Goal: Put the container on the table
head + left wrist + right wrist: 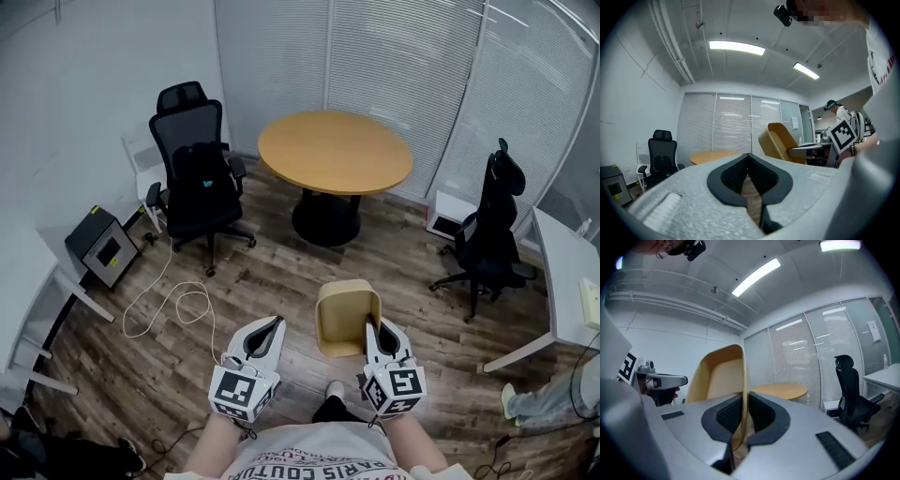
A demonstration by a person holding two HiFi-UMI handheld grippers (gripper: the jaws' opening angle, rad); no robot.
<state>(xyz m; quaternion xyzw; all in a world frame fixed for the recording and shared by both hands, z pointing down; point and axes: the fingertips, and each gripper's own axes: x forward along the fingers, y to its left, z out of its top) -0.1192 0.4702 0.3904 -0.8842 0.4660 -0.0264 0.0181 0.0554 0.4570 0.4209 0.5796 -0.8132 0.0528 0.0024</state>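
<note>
Close in front of me, my right gripper (373,328) is clamped on the right-hand wall of the tan container (347,314), and my left gripper (272,323) hangs beside it with jaws together and empty. The pick-up looks done, but the container is in the air over the wood floor (272,272), well apart from the round table (335,150), so carrying, setting down and releasing remain. It is tilted, mouth up and towards my left, its longer side seemingly running away from me towards the table.
</note>
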